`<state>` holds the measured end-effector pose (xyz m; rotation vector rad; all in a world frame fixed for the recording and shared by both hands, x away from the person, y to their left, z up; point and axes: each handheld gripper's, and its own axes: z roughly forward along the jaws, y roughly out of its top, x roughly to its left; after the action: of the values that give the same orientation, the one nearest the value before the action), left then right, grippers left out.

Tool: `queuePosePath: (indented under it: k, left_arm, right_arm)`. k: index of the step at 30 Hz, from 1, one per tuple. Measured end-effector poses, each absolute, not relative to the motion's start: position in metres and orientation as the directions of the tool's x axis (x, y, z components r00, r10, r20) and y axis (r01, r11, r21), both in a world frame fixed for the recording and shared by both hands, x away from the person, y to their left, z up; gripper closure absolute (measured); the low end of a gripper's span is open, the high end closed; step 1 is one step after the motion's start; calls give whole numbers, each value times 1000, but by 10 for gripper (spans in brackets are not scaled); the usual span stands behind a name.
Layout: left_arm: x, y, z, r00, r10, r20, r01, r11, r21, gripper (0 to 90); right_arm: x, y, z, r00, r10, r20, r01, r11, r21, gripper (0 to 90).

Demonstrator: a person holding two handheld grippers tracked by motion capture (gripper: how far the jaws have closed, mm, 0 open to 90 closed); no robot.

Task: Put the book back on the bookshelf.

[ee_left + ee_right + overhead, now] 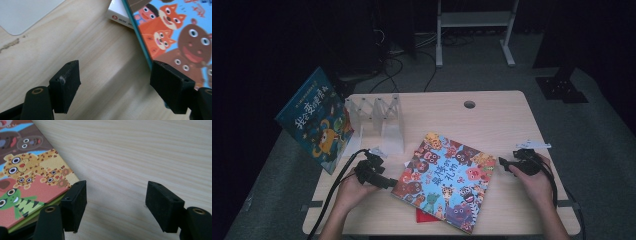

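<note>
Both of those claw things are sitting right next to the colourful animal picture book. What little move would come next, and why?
Probably easing the left gripper sideways so its jaws straddle the edge of the colourful animal picture book, then closing. In the left gripper view the jaws stand open over bare wooden table, with the book's teal edge just beside one jaw. The right gripper waits open at the opposite edge, holding nothing.

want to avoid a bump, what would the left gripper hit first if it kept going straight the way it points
Most likely the near edge of the animal picture book: the left gripper, open, points right at it. Depth is unclear.
</note>
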<state>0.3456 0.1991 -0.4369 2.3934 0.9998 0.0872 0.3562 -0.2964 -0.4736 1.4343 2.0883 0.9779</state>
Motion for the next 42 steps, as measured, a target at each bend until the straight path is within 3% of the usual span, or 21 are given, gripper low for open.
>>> queuePosePath:
  k: [16,21,26,32,42]
  left_arm:
    - [343,188,-438,753,599,-273,634,-550,544,196]
    - [342,179,-437,766,585,-268,620,-559,550,171]
    - [343,174,-438,765,588,-263,618,-556,556,136]
    - [346,166,-439,769,587,-251,612,-564,555,98]
    - [347,164,-443,775,585,-240,607,-581,542,86]
  right_arm:
    - [363,-279,-474,-440,896,56,617,256,744,364]
    - [348,-281,-470,-524,849,67,587,302,751,486]
    - [323,-275,-464,-643,762,78,547,385,743,684]
    - [303,-267,-467,-742,664,91,509,471,720,821]
    - [297,-263,-469,-791,602,110,495,524,693,882]
